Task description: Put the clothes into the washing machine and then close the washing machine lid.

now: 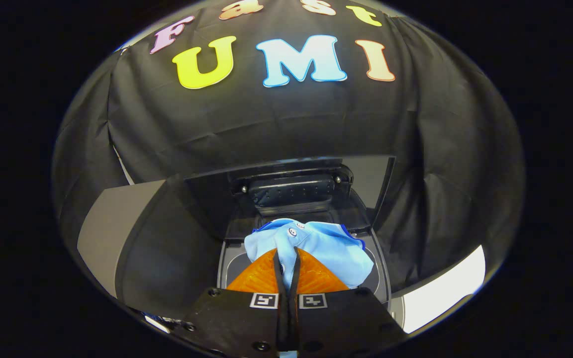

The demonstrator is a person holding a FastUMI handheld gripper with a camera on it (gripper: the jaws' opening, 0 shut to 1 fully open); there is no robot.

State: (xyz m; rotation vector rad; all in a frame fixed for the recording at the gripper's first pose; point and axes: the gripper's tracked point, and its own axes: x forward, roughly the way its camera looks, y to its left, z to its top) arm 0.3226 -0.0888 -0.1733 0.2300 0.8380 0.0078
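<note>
A light blue garment (316, 248) with a darker blue trim and small buttons hangs bunched just ahead of my fingers (261, 278), over the washing machine's opening (227, 263). My gripper (287, 258) is shut on a fold of this cloth, which runs down the narrow gap between the two fingers. The washing machine's lid (291, 191) stands raised behind the opening, its dark underside facing me. The drum below is hidden by the garment and the fingers.
The machine's grey top rim (383, 283) frames the opening. A grey slanted panel (117, 233) stands to the left of the machine. A bright white surface (440, 293) lies to the right. Black cloth walls close in behind and on both sides.
</note>
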